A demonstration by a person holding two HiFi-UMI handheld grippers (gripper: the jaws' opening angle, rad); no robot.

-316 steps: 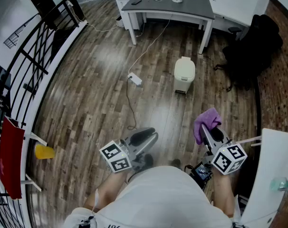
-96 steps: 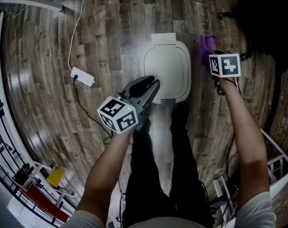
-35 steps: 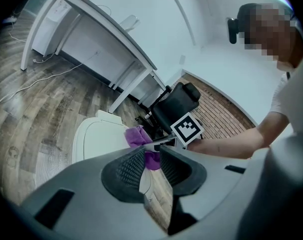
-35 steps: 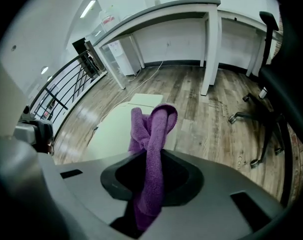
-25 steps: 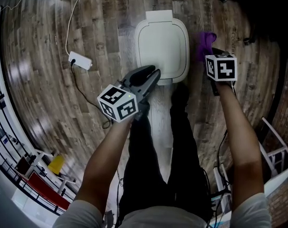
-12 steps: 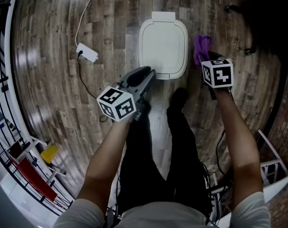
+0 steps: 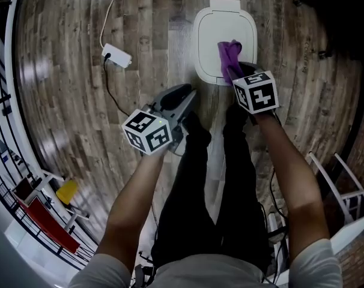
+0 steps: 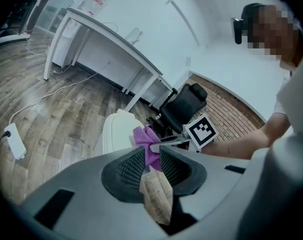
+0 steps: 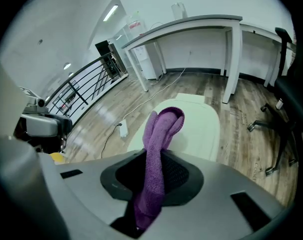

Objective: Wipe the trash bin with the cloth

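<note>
Quick rundown: the purple cloth [image 7: 230,55] is clamped in the right gripper [image 7: 237,72]. The jaws are closed tight on it, and a folded loop of cloth is left sticking out past the tips. It's held over the near part of the trash bin [image 7: 213,33], a bit right of the lid's middle. Whether the cloth is actually pressed onto the lid can't be told from any view.

The bin is a cream-white one with a rounded lid that's shut, hinge tab on the far side. It's stood on the wood-plank floor [image 7: 80,101] just beyond the person's feet.

The left gripper [image 7: 183,96] is held left of the bin and nearer than it, not touching it. Its jaws are parted by a narrow gap and nothing is gripped between them. Only floor and a bit of the cloth further off are seen through the gap in the left gripper view.

Other stuff:
- A white power strip [image 7: 119,56] with its cable [image 7: 110,17] is laid on the floor left of the bin, well apart from it.
- A yellow thing [image 7: 66,192] is parked at the near left beside a black railing [image 7: 8,119].
- In the left gripper view, a grey-topped desk [image 8: 111,39] is seen far behind the bin.
- A black office chair [image 8: 184,103] is seen just right of the bin.
- Black trousers [image 7: 200,197] are worn by the person.
</note>
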